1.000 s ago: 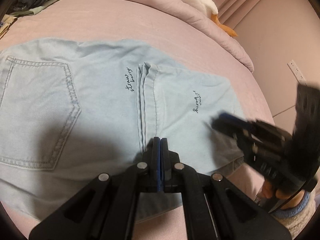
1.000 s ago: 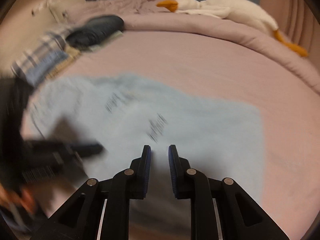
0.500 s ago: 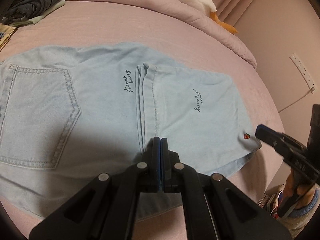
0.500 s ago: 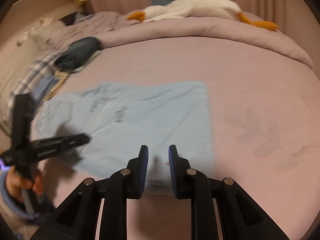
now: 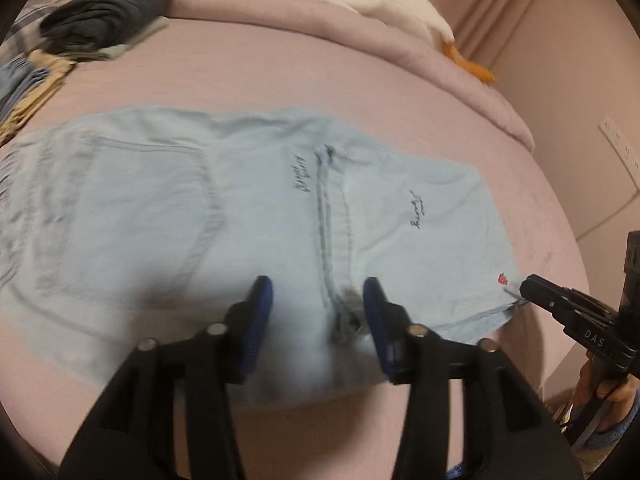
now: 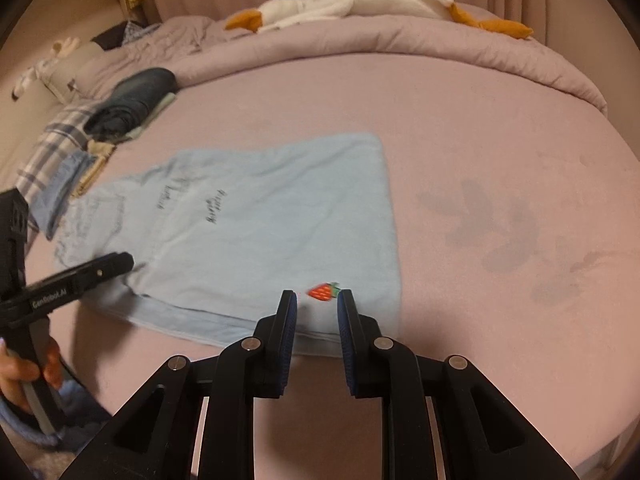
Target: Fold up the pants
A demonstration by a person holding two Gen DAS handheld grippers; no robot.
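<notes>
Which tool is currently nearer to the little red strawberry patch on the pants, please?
Right. The right tool is open right at the strawberry patch; the left tool, also open, straddles the center seam further along the pants.

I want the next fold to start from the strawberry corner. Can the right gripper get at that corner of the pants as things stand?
Probably yes. The right gripper is open, its fingers flanking the strawberry patch by the near hem of the pants. Nothing lies on that corner, and the left gripper sits well off to the side.

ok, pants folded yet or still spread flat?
Partly folded: pants lie flat on the bed, hem end doubled back over the legs, strawberry patch on top.
</notes>
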